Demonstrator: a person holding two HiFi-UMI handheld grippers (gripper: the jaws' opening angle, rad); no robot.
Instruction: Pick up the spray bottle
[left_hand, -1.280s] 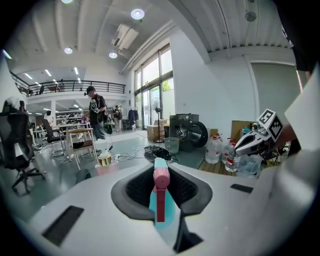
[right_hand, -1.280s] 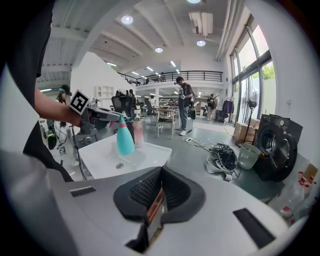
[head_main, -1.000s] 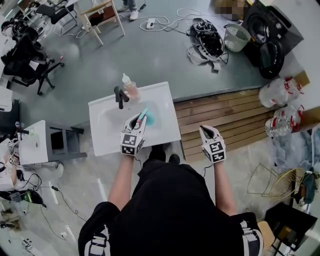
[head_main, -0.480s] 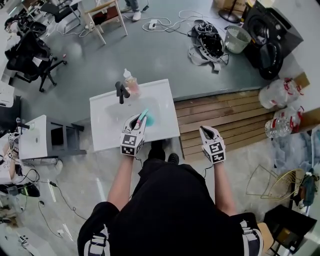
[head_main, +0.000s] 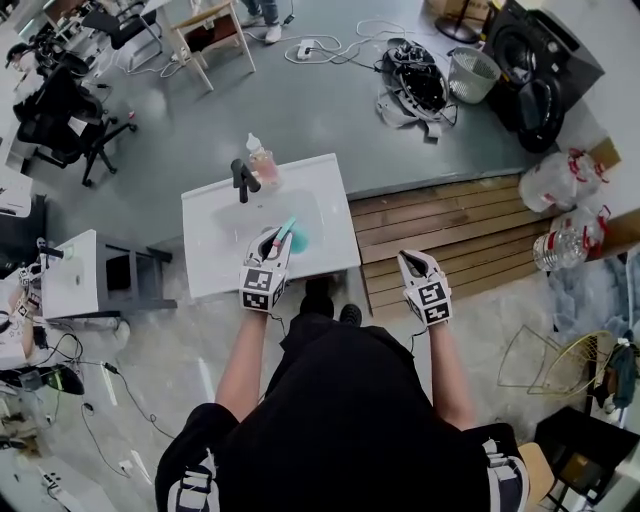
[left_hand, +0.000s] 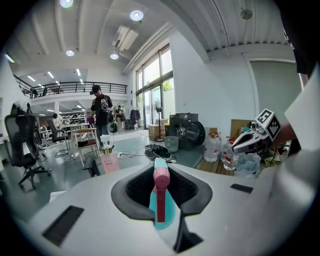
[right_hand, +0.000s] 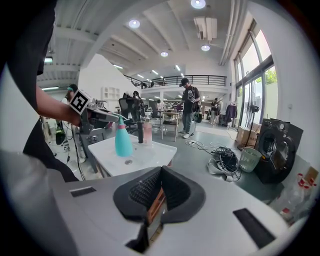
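The left gripper has its jaws clamped narrow on the teal spray bottle, over the basin of the white sink, towards its front edge. Off the sink's right side, the right gripper has its jaws pressed together on nothing.

faucet, pink bottle — far rim of sink
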